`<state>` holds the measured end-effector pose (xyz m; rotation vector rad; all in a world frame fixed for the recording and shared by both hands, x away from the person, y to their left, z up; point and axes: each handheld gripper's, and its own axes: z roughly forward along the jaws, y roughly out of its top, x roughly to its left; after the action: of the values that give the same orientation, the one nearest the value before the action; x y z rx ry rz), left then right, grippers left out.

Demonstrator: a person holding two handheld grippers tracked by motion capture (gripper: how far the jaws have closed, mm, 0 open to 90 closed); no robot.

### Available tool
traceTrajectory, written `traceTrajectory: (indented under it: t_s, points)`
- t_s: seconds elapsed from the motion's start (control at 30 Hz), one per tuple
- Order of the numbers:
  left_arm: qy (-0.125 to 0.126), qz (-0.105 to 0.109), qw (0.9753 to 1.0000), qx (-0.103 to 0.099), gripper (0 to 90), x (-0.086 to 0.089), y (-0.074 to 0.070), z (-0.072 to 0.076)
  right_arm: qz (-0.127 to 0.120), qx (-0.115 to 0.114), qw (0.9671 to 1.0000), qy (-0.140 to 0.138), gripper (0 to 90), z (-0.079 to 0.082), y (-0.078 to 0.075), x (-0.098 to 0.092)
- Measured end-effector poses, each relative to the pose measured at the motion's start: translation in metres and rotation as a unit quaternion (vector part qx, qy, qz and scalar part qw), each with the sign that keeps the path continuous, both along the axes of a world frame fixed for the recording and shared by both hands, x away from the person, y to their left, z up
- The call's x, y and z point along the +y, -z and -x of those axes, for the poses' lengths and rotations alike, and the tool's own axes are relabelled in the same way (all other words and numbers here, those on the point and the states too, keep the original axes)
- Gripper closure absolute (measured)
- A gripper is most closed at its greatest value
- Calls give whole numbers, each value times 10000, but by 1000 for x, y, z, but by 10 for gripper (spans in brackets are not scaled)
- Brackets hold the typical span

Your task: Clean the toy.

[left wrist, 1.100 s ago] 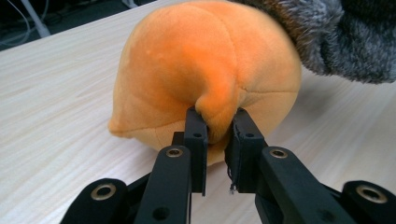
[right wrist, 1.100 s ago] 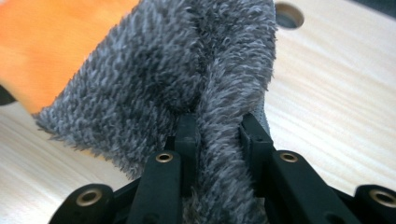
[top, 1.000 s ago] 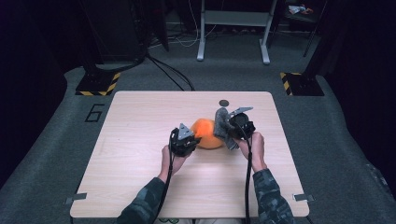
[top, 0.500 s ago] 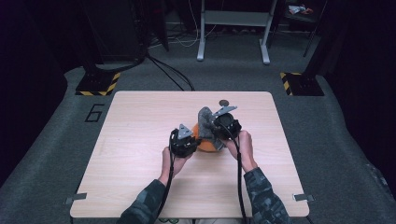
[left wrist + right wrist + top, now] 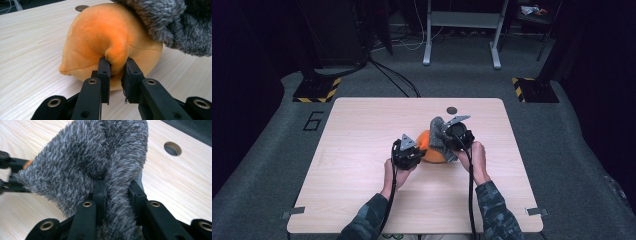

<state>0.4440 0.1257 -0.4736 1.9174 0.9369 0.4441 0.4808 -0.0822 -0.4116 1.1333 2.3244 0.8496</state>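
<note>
An orange plush toy (image 5: 430, 149) (image 5: 110, 37) lies on the wooden table (image 5: 362, 145) near its middle. My left gripper (image 5: 412, 150) (image 5: 116, 67) is shut on a small nub of the orange plush. A grey fuzzy cloth (image 5: 439, 136) (image 5: 95, 157) (image 5: 175, 27) is draped over the right, upper side of the plush. My right gripper (image 5: 451, 137) (image 5: 116, 187) is shut on a fold of that grey cloth and holds it up above the plush. The left gripper's jaws show at the left edge of the right gripper view.
A round hole (image 5: 452, 110) (image 5: 172, 148) (image 5: 82, 7) sits in the tabletop behind the plush. Beyond the table's far edge are grey floor, desk legs (image 5: 428, 35), cables and yellow-black striped bases (image 5: 314, 90). A "6" (image 5: 313, 120) is marked on the floor at left.
My right gripper has carried the grey cloth leftward, from beside the plush to over its right side. The left gripper has stayed put on the plush.
</note>
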Motion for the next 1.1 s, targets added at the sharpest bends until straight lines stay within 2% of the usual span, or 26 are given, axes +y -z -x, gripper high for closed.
traceTrajectory:
  t_s: [0.3,0.47,0.53,0.63,0.7,0.8,0.93,0.97,1.1]
  points:
    - [-1,1,10000,25,776,2,2,-1,86,205,9994,269,722,-7,13,-16]
    - [-35,51,10000,31,775,3,4,-1,124,455,9979,444,722,-14,29,-27]
    - [-35,43,10000,37,774,3,4,-1,121,491,9976,478,722,-15,32,-28]
    - [-32,26,10000,35,774,3,4,-1,183,682,9958,581,723,-20,42,-32]
    - [-32,33,10000,37,774,3,4,-1,214,717,9955,587,723,-21,44,-33]
    - [-28,30,10000,36,774,3,4,-1,293,912,9929,711,723,-24,54,-33]
    - [-15,14,10000,32,774,3,4,-1,447,1110,9904,692,723,-29,69,-36]
    - [-18,16,10000,31,774,3,4,0,414,1195,9895,700,723,-30,73,-37]
    - [-5,1,10000,23,773,3,3,0,415,1065,9904,777,727,-28,65,-40]
